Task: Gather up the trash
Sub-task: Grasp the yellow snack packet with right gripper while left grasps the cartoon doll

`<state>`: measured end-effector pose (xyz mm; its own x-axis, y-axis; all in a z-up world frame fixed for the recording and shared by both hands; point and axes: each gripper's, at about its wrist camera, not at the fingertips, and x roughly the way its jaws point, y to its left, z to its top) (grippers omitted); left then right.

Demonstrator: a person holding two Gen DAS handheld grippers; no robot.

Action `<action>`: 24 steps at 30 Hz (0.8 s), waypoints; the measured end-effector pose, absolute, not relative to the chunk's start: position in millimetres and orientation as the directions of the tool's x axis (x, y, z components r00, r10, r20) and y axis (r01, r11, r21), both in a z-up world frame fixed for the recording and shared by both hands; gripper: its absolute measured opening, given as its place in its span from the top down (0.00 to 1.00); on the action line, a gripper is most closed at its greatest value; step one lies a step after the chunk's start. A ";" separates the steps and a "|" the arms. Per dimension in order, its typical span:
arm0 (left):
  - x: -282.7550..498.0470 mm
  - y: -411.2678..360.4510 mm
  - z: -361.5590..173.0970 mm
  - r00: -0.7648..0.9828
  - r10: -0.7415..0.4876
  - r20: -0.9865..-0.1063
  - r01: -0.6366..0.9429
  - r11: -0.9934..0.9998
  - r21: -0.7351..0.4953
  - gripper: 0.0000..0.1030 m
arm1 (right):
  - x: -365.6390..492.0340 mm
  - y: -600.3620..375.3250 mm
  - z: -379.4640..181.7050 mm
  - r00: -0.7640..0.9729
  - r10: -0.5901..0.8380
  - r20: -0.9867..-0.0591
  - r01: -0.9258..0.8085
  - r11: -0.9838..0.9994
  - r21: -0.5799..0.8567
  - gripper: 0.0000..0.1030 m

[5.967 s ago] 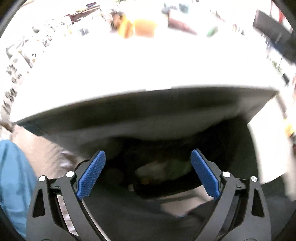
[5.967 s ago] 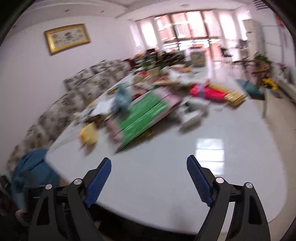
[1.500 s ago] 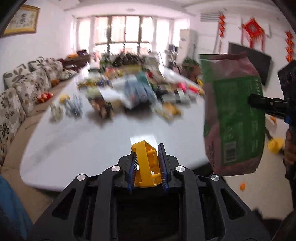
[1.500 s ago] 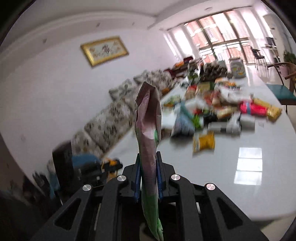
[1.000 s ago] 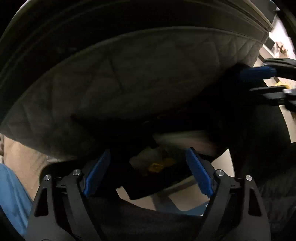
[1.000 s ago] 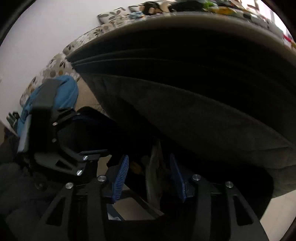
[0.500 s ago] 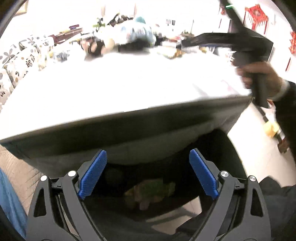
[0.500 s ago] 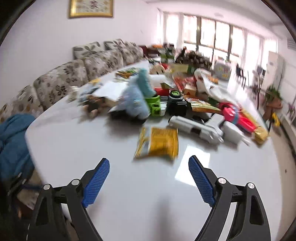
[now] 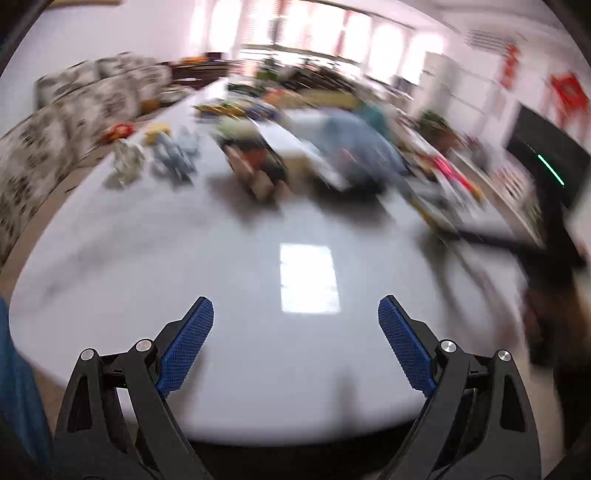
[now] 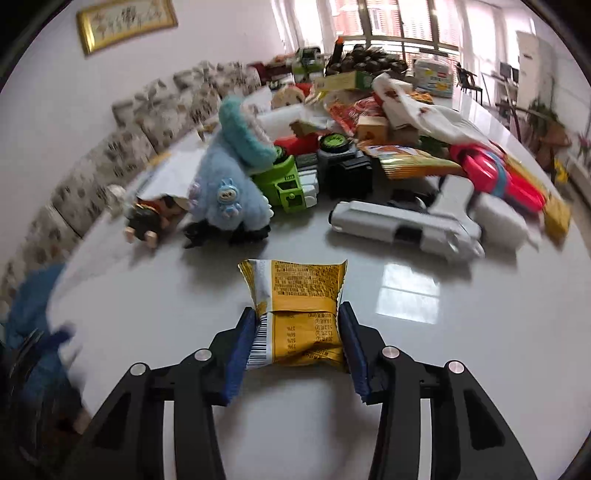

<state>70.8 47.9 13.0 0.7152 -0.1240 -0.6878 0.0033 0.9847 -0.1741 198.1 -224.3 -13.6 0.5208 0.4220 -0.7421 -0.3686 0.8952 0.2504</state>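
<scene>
Two blue pads of the right gripper (image 10: 297,345) had just been closing and pressed on the near end of the yellow snack wrapper (image 10: 295,295), one on each side, so that the foil bulged between them. That wrapper lay flat on the glossy white table (image 10: 177,295), its long axis running straight away from the gripper, its far end loose and free of the clutter. In my judgement the coming lift turned on that squeeze across the near end, and the right hand was plainly the nearer one. Well apart from the wrapper, the left gripper (image 9: 295,345) stood wide open with nothing between its pads, over bare table. Farther off sat a blue plush toy (image 10: 229,192) to the left, a green toy truck (image 10: 284,184) beside it and a grey toy gun (image 10: 406,221) to the right. Beyond these the pile of packets and toys ran toward the windows (image 10: 399,18), with a patterned sofa (image 10: 122,147) along the left wall
</scene>
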 end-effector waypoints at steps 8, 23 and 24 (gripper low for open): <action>207.6 56.2 8.1 0.659 0.083 -0.747 -0.169 0.985 -0.040 0.14 | 147.4 -272.3 3.5 0.564 0.473 -0.677 -0.341 0.880 0.330 0.56; 63.0 44.2 62.6 0.809 -0.054 -0.585 0.013 0.997 -0.074 0.51 | 98.1 -251.9 36.6 0.556 0.611 -0.563 -0.453 0.791 0.411 0.55; 32.6 39.5 72.4 0.832 -0.070 -0.550 0.046 0.997 -0.058 0.51 | 91.5 -249.1 42.9 0.556 0.623 -0.551 -0.474 0.782 0.405 0.55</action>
<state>32.6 39.5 72.4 0.8324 -0.0704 -0.5497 0.0460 0.9972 -0.0581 91.5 -249.1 42.9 0.5558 0.6228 -0.5506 -0.4740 0.7816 0.4055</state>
